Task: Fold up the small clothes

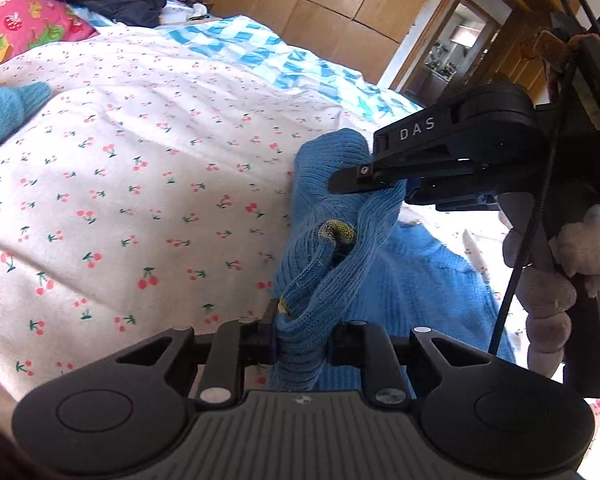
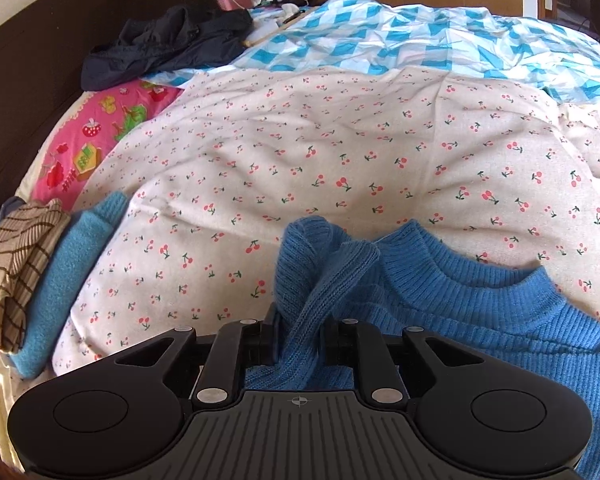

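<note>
Grippers left (image 1: 302, 346) and right (image 2: 300, 344) both clamp the bunched blue sweater (image 2: 480, 312), low centre, over the cherry-print bedspread (image 2: 300, 140).

Left gripper (image 1: 302, 346) and right gripper (image 2: 300, 344), jaws both clamped on fabric.

The only readable lettering is "DAS", in pale capitals on the black body of the right gripper (image 1: 348, 182), seen from the left wrist view. A yellow-green patch on the pink pillow (image 1: 24, 32) may carry printed characters, but they are too blurred to read.
</note>
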Action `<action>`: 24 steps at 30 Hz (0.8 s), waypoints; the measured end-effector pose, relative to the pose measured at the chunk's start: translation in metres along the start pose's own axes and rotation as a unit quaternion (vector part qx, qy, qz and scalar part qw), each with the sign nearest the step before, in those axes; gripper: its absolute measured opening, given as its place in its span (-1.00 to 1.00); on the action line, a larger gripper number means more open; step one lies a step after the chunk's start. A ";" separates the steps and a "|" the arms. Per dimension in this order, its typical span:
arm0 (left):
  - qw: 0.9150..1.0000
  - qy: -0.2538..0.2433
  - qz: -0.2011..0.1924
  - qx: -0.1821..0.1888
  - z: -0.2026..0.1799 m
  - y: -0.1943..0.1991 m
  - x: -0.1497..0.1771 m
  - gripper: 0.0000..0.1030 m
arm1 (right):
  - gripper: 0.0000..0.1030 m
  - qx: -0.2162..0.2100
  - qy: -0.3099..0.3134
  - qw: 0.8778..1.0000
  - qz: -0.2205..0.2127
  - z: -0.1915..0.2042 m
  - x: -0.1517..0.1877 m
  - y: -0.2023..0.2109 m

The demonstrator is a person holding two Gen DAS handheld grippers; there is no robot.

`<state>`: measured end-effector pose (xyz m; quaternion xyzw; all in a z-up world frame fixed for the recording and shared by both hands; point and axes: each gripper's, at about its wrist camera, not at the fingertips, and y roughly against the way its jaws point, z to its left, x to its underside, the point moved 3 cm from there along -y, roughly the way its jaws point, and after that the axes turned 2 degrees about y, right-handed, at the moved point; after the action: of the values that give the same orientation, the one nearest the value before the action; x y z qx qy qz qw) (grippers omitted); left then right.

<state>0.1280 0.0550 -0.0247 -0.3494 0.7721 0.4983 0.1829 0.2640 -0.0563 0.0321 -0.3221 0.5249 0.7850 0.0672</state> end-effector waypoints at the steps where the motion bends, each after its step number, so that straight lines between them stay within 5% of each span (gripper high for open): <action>1: 1.000 -0.007 -0.001 0.007 -0.008 0.001 -0.002 -0.52 | -0.70 0.000 -0.003 1.000 -0.004 -0.004 0.000 0.005; 11: 0.991 -0.100 0.014 0.085 -0.105 -0.010 0.001 -0.52 | -0.70 0.006 -0.076 0.995 -0.063 -0.093 0.014 0.077; 24: 0.971 -0.212 0.085 0.068 -0.177 -0.063 0.055 -0.52 | -0.69 0.008 -0.197 0.979 -0.059 -0.204 0.091 0.078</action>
<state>0.1468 -0.1400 -0.0223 -0.1556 0.7749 0.5207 0.3228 0.2473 -0.2883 -0.0085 -0.1913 0.4876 0.8236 0.2176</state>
